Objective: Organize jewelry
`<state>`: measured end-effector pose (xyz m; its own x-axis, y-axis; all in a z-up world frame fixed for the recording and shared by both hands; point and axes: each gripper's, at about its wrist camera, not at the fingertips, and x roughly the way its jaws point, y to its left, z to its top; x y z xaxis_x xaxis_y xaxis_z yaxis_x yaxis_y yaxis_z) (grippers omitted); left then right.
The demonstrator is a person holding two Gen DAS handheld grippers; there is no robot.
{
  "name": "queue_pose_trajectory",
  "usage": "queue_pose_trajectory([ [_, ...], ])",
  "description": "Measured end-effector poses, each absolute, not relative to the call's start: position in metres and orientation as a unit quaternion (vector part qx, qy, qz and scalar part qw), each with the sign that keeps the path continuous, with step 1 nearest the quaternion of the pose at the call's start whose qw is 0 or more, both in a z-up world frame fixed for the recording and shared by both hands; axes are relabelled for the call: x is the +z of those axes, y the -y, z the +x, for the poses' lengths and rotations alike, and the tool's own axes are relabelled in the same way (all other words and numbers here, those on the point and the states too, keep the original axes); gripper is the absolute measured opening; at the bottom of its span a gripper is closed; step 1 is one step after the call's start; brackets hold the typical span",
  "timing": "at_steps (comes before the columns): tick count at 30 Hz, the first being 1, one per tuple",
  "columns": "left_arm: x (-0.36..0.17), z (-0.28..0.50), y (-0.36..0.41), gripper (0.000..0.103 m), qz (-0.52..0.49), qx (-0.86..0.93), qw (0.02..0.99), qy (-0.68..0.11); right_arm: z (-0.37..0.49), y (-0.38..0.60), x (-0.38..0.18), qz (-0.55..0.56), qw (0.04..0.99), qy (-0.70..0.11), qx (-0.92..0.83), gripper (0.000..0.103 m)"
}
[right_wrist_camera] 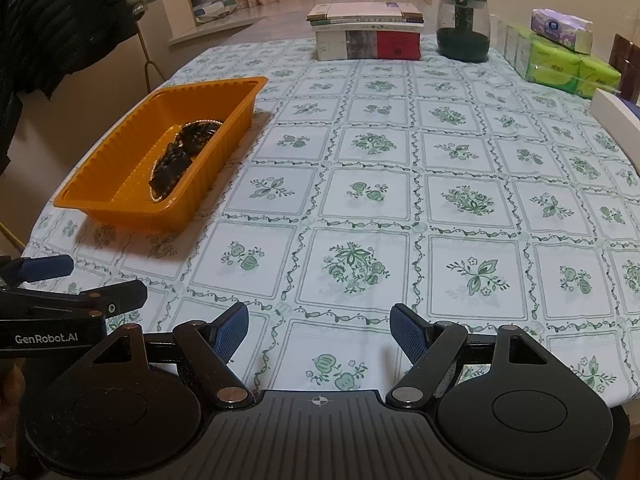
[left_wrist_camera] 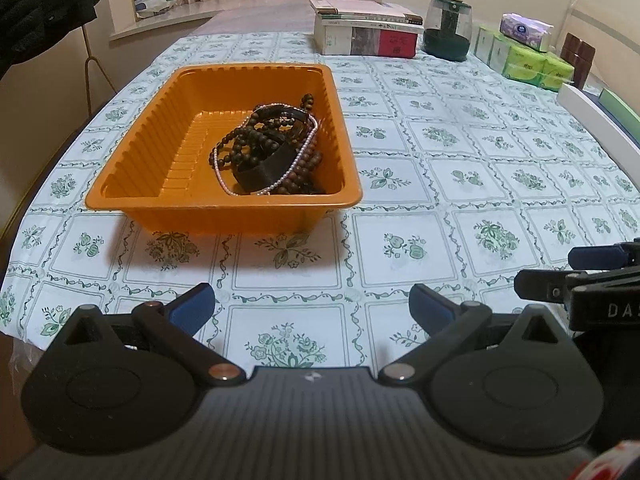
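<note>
An orange plastic tray point(left_wrist_camera: 140, 152) stands on the flowered tablecloth, straight ahead in the left wrist view and at the left point(right_wrist_camera: 104, 160) in the right wrist view. In its right half lies a heap of jewelry point(left_wrist_camera: 272, 148): dark wooden bead strands, a thin pearl chain and a black band, also seen as a dark jewelry heap point(right_wrist_camera: 180, 156). My left gripper point(left_wrist_camera: 312, 304) hangs open and empty over the cloth, short of the tray's near wall. My right gripper point(right_wrist_camera: 318, 330) is open and empty too, over bare cloth to the right of the tray.
At the table's far end stand a stack of books point(left_wrist_camera: 366, 28), a dark glass jar point(left_wrist_camera: 448, 28) and tissue packs point(left_wrist_camera: 524, 52). A white box edge point(left_wrist_camera: 596, 112) lies at the right. A dark jacket point(right_wrist_camera: 52, 24) hangs to the left of the table.
</note>
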<state>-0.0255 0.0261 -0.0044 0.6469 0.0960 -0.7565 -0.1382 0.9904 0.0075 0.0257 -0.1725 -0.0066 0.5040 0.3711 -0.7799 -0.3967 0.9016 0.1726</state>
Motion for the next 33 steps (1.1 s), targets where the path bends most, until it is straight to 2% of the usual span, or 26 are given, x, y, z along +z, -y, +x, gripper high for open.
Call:
queue_pose_trajectory([
  [33,-0.0064,-0.0237,-0.0244,0.103,-0.022,0.065,0.907,-0.415,0.0261,0.1721,-0.0079,-0.016,0.867,-0.446,0.222,0.077],
])
